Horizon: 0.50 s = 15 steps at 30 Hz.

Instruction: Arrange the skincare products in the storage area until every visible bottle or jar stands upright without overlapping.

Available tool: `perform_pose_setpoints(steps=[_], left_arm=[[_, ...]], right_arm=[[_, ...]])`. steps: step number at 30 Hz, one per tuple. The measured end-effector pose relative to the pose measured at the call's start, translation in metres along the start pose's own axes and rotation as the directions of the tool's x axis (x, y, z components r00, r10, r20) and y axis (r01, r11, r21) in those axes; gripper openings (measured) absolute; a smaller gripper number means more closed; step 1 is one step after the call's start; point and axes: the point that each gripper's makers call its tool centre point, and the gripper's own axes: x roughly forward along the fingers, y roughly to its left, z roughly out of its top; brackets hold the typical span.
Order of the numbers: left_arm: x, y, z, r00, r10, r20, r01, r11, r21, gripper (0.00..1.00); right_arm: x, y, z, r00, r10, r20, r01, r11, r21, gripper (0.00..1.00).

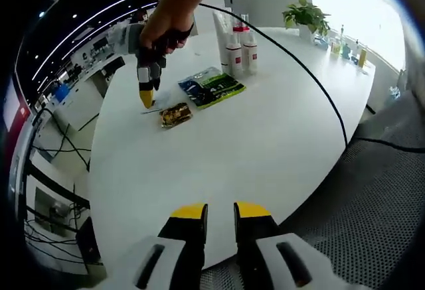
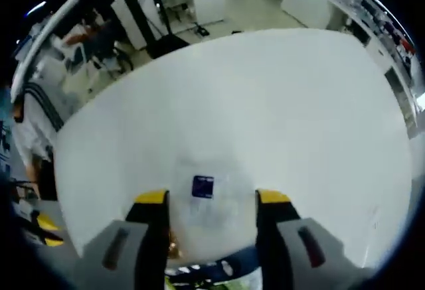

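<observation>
Several white bottles with red caps (image 1: 234, 56) stand upright at the far side of the round white table (image 1: 265, 144). My left gripper (image 1: 220, 212) hovers over the near edge, jaws a narrow gap apart with nothing between them. A hand holds my right gripper (image 1: 147, 97) tip-down just left of a small brown snack packet (image 1: 176, 114). In the right gripper view that gripper (image 2: 211, 197) is open, and a clear item with a dark blue label (image 2: 202, 187) lies on the table between its jaws.
A green and blue flat pouch (image 1: 212, 87) lies beside the snack packet. A black cable (image 1: 319, 87) runs across the table (image 2: 279, 104). A potted plant (image 1: 305, 14) stands at the far rim. A perforated grey surface (image 1: 378, 197) lies right of the table.
</observation>
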Motion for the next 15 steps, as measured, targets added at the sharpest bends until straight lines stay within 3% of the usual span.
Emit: perform_pose_setpoints(steps=[5,10,13,15], left_arm=[[0.001,-0.001,-0.001,1.0,-0.004,-0.008,0.004,1.0,0.001,0.17],[0.001,-0.001,-0.003,1.0,-0.007,-0.017,0.007,1.0,0.002,0.17],[0.001,-0.002,-0.003,1.0,-0.008,-0.019,0.008,1.0,0.008,0.17],[0.001,-0.002,-0.004,1.0,-0.007,-0.02,0.007,1.0,0.007,0.17]], right_arm=[[0.001,-0.002,-0.001,0.999,-0.044,-0.015,0.042,0.996,-0.081,0.45],[0.001,0.001,-0.001,0.999,-0.042,0.004,0.042,0.997,-0.06,0.48],[0.003,0.007,-0.002,0.999,-0.038,0.0,0.038,0.996,-0.075,0.53],[0.003,0.011,-0.001,0.999,-0.032,0.002,0.032,0.995,-0.095,0.51]])
